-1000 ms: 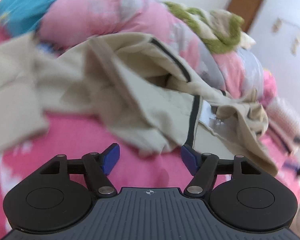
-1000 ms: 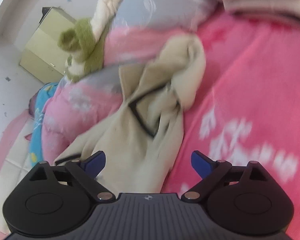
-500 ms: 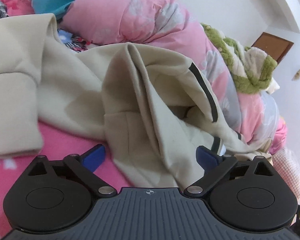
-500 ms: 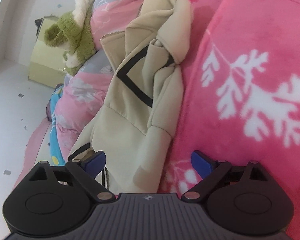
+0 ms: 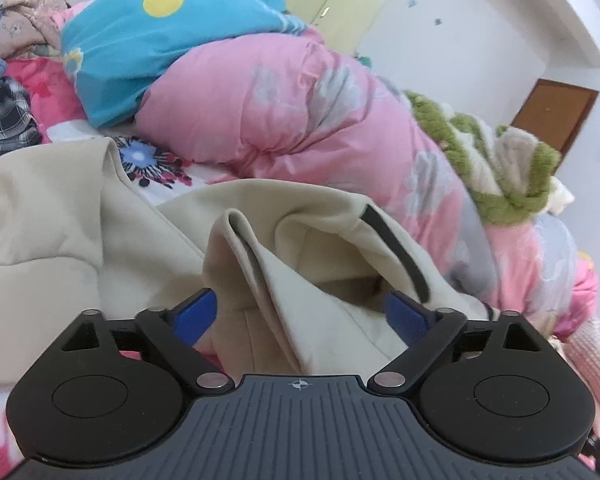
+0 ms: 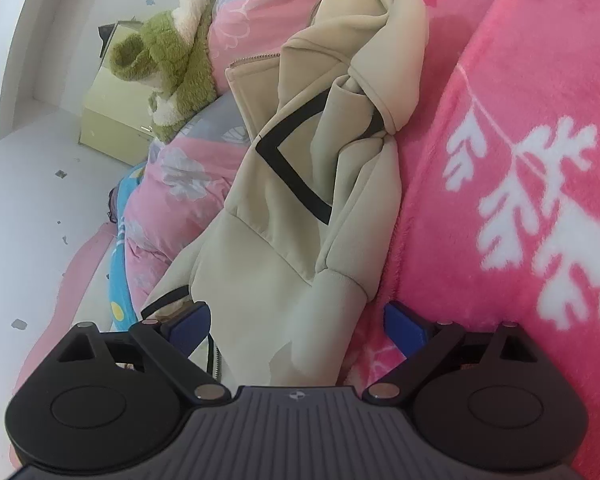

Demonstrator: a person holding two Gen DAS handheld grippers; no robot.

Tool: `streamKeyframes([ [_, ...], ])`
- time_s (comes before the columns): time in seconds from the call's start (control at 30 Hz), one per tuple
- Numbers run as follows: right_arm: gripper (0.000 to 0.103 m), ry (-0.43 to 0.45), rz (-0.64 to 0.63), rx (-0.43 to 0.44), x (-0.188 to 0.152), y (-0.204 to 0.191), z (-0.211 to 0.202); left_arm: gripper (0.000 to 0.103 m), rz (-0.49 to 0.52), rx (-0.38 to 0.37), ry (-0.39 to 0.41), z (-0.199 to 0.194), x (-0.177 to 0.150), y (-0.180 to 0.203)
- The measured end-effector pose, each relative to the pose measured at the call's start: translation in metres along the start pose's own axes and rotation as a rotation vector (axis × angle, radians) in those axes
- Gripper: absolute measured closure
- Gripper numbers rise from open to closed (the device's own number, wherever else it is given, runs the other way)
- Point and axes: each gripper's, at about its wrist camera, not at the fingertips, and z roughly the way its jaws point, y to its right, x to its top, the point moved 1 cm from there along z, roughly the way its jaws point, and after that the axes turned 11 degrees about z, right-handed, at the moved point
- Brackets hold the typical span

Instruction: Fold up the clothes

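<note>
A: Beige hooded jacket (image 6: 300, 208) is lying crumpled on the pink blanket (image 6: 520, 112), one side resting against the pink quilt (image 5: 284, 108). Black trim is showing across the front.

B: What's your left gripper (image 5: 306, 314) doing?

A: You're holding it low over a raised fold of the jacket. Jaws have just been closing a bit, yet they're standing wide; the fold is sitting between the blue pads (image 5: 196, 314) and nothing is pinching it. So it's gripping nothing.

B: And the right gripper (image 6: 298, 326)?

A: You're pointing it along the jacket from its lower end. Jaws are standing wide apart, a sleeve cuff and hem are lying between them, pads not pressing. Holding nothing.

B: Other stuff?

A: Green plush toy (image 6: 168, 68) is sitting on the quilt, blue pillow (image 5: 160, 40) is lying beyond it, brown door (image 5: 552, 116) is showing at the far wall.
</note>
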Motion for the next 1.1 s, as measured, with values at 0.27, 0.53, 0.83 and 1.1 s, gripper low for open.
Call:
streamKeyframes([
  [0.27,0.009,0.003,0.006,0.019,0.000,0.002,-0.004,0.064,-0.024,0.112,-0.058,0.029,0.007,-0.007],
  [0.53,0.052,-0.007,-0.045,-0.042,-0.001,-0.007,0.008,0.100,0.057,0.097,-0.023,0.011,0.013,0.019],
  [0.83,0.097,-0.045,0.034,0.038,-0.020,-0.001,-0.009,0.100,0.154,0.028,0.136,-0.115,0.001,0.042],
  [1.1,0.097,-0.003,-0.042,0.119,-0.043,-0.025,-0.088,0.100,0.146,-0.025,0.163,-0.207,-0.029,0.032],
])
